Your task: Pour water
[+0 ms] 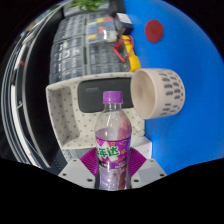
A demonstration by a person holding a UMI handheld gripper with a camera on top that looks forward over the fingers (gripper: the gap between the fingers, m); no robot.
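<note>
A clear plastic bottle (111, 140) with a purple cap and a purple and green label stands between my fingers, tilted with the view. My gripper (111, 166) is shut on the bottle, both magenta pads (84, 162) pressing its labelled sides. Just beyond the cap and to the right is a white paper cup (158, 92) with a brown patterned band; its open mouth faces the bottle's top. The cup rests on the blue surface (185, 50). I see no water flowing.
A white tray-like holder (65, 110) with a dotted inner wall lies behind the bottle. Farther off are a grey wire rack (75, 45), a yellow item (126, 48), green leaves (88, 6) and a red disc (153, 30) on the blue surface.
</note>
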